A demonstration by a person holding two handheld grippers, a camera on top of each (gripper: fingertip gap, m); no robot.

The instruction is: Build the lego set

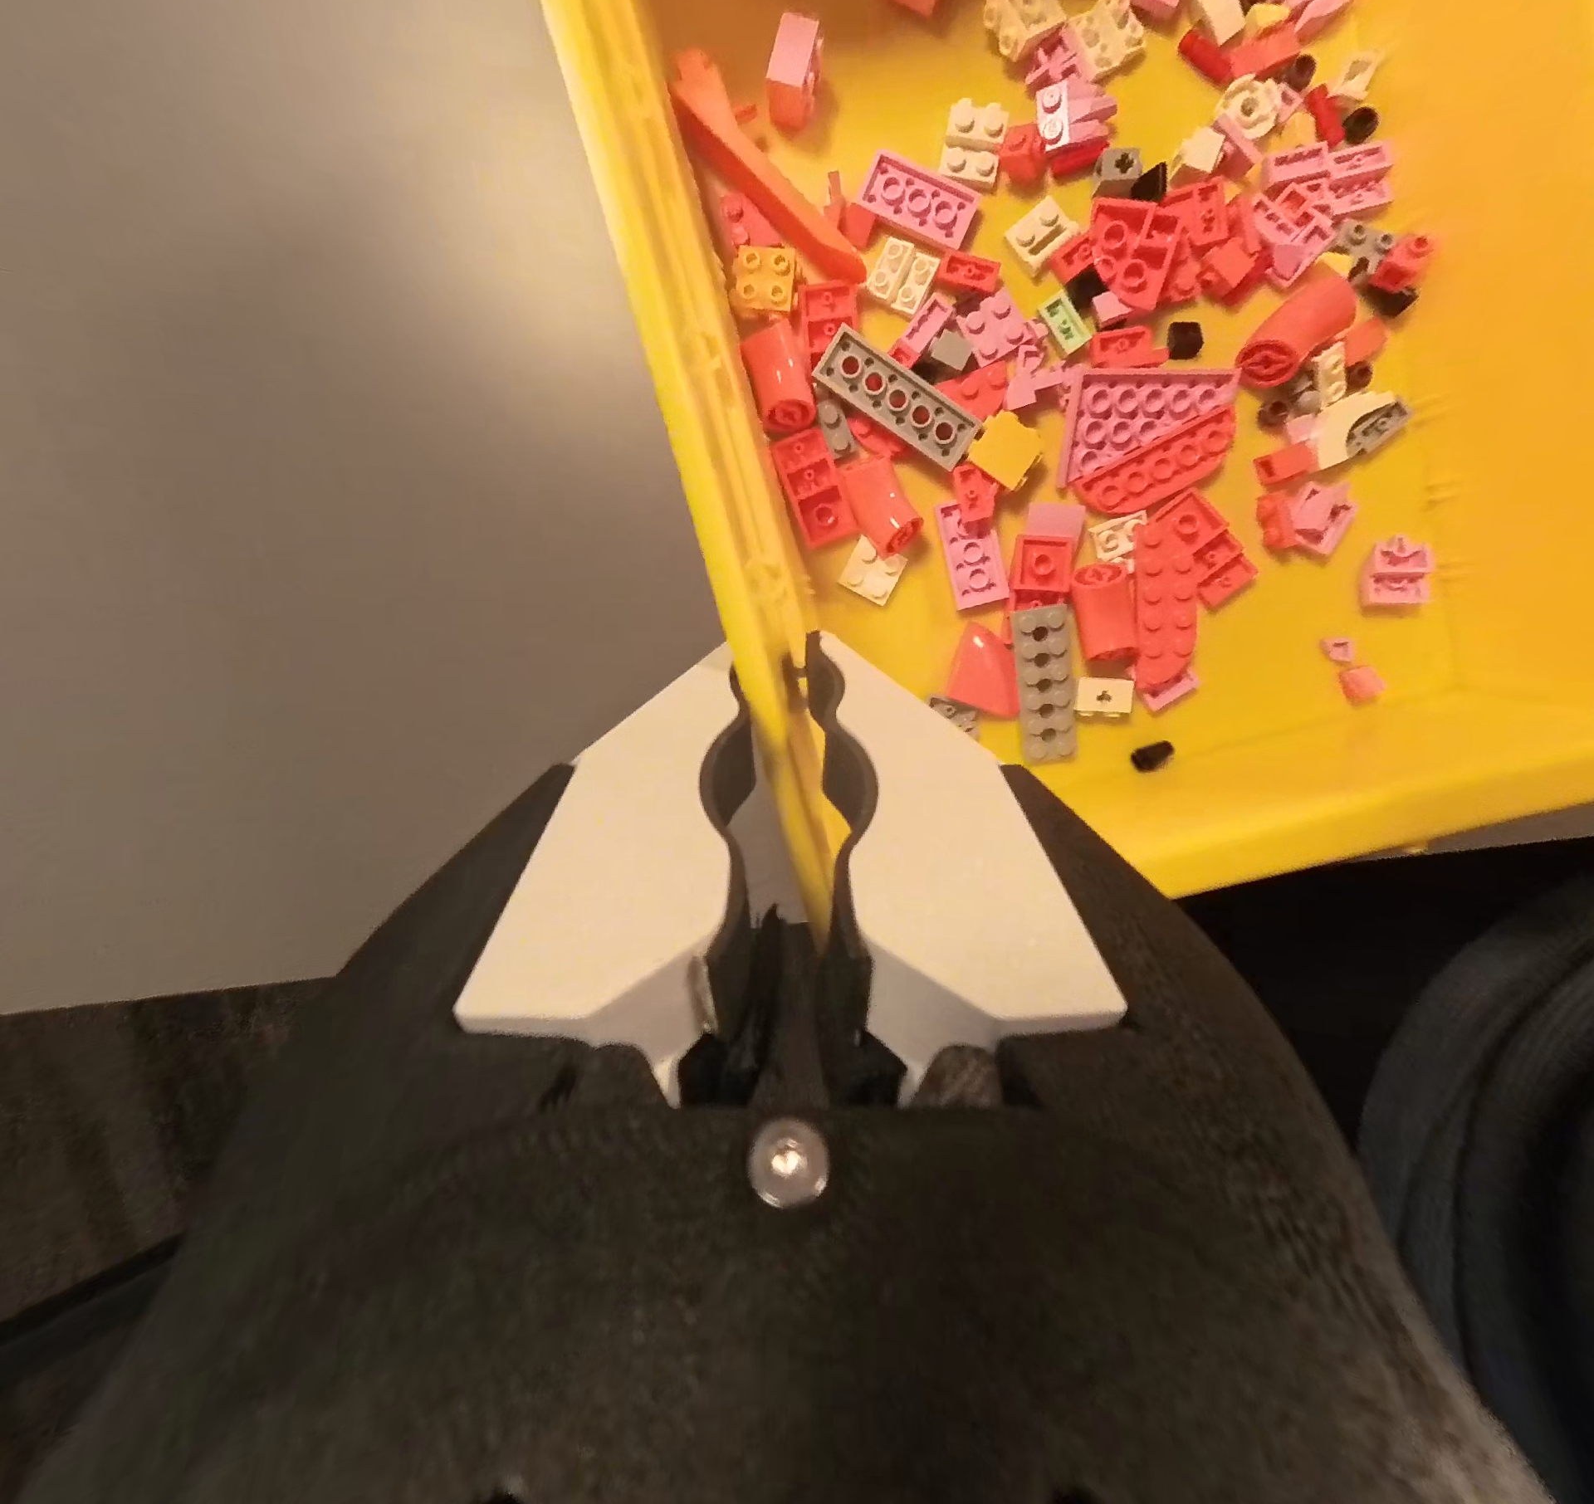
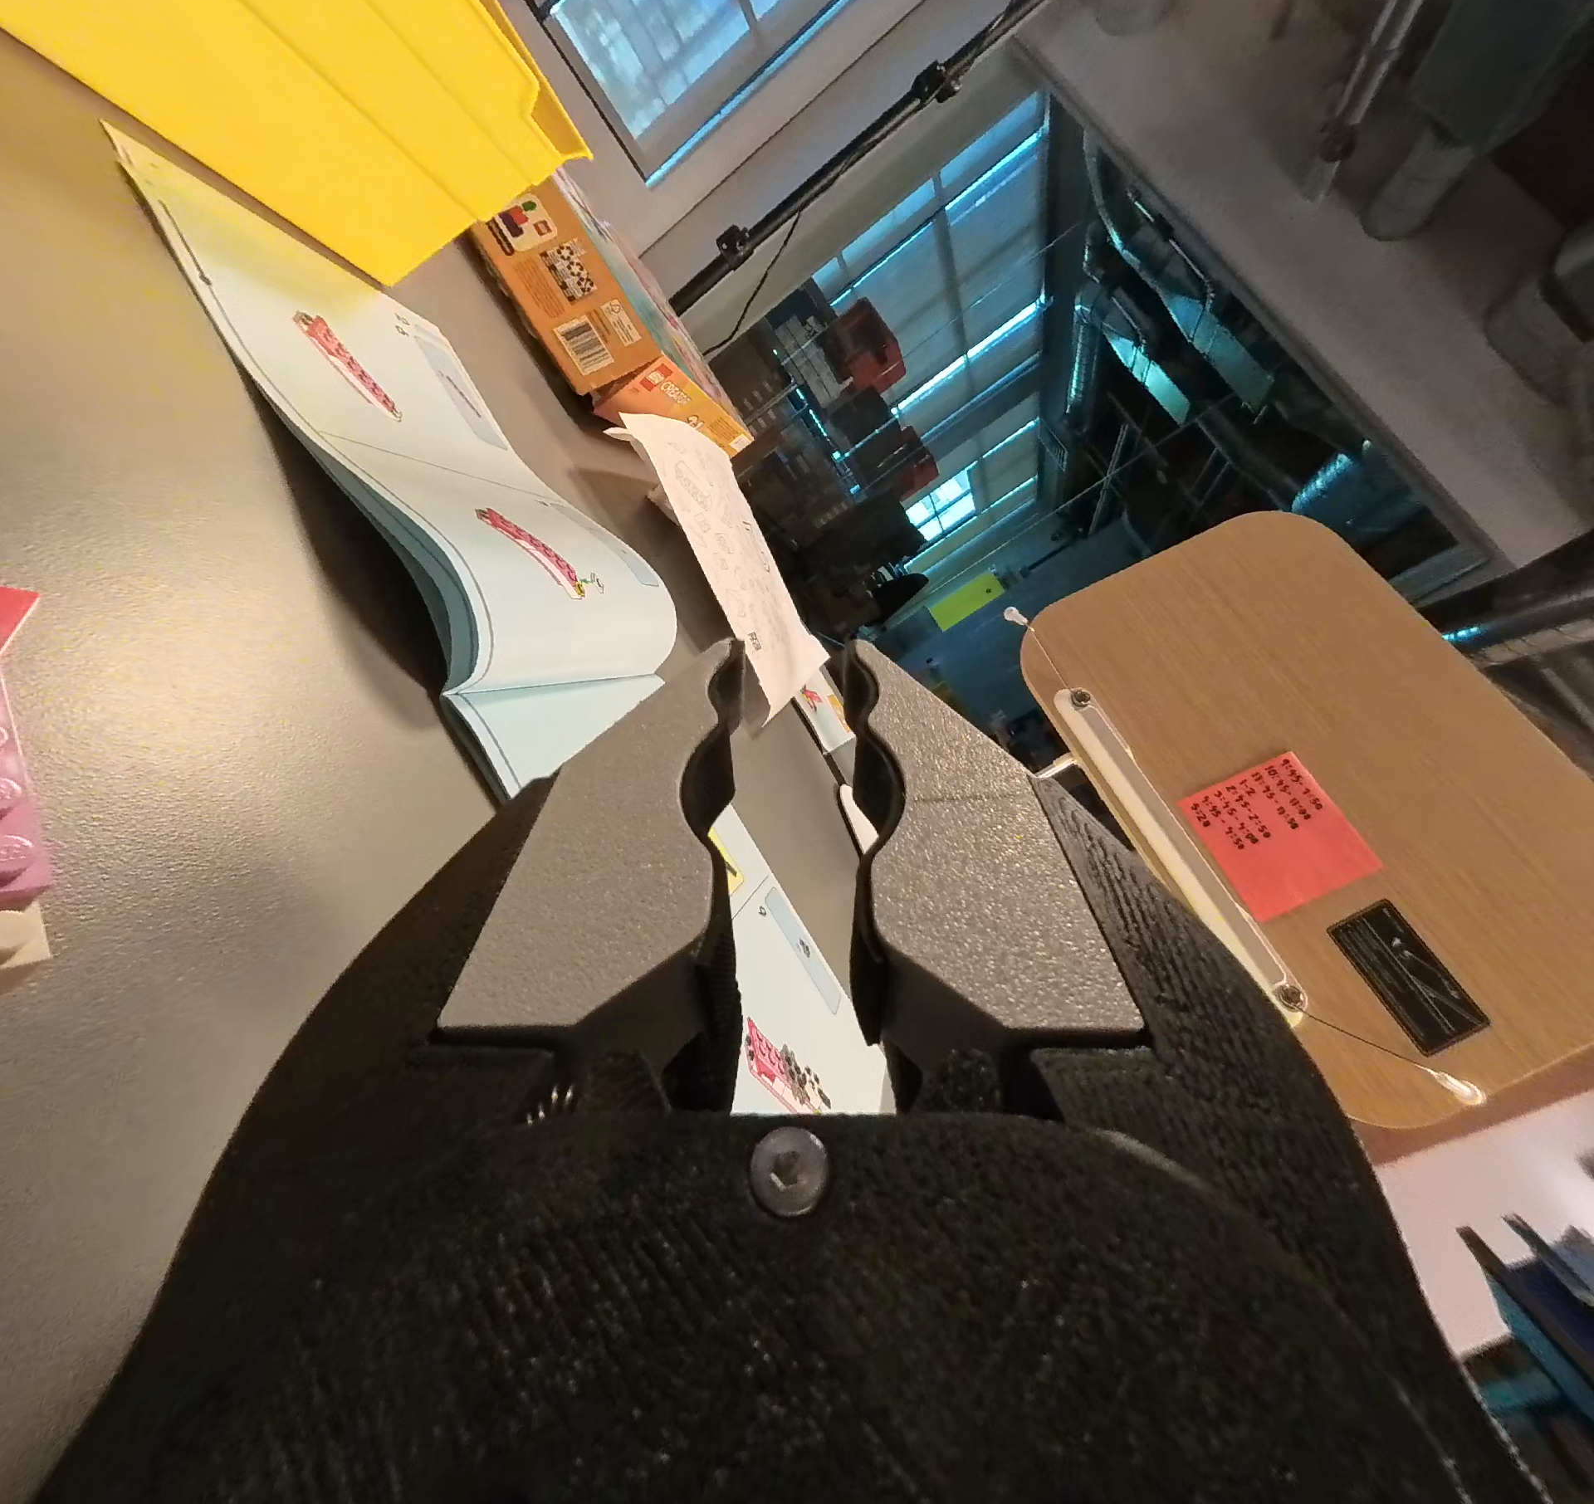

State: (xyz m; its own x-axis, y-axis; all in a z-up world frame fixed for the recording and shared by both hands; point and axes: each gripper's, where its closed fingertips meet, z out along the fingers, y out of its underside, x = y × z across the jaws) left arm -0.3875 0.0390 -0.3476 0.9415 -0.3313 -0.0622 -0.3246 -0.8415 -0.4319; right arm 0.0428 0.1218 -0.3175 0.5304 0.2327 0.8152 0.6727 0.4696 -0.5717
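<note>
Left tool [image 1: 781, 669] clamped tight on the side wall of the yellow bin [image 1: 733, 462], white fingers [image 1: 638, 842] one on each side of the rim, pads pressed against the plastic. Bin tilted in the left wrist view, its wall running up and away from the fingertips. Inside, a scatter of small building bricks [image 1: 1121, 393] across the yellow floor: coral, pink, cream, grey, a few black. Long orange piece [image 1: 759, 178] lying against the inner wall, a grey plate with holes [image 1: 897, 406] just beside the coral cylinders, a pink wedge plate [image 1: 1139, 419] near the middle of the heap. Grey surface [image 1: 302, 341] to the left of the bin.

Right tool [image 2: 793, 669] parted a little, dark grey fingers [image 2: 621, 842] with a clear gap between them, nothing in the grasp. Beyond the tips, an open instruction booklet [image 2: 483, 514] lying on the surface, pages curling up. White printed sheet [image 2: 733, 548] standing up just past the fingertips. Cardboard boxes [image 2: 569, 290] farther back, against the yellow bin's outer side. Wooden panel [image 2: 1294, 730] off to the right with a red sticky note [image 2: 1277, 837] and a black label [image 2: 1406, 975] on it. Pink bricks [image 2: 13, 773] at the left edge. Windows [image 2: 690, 5] behind.
</note>
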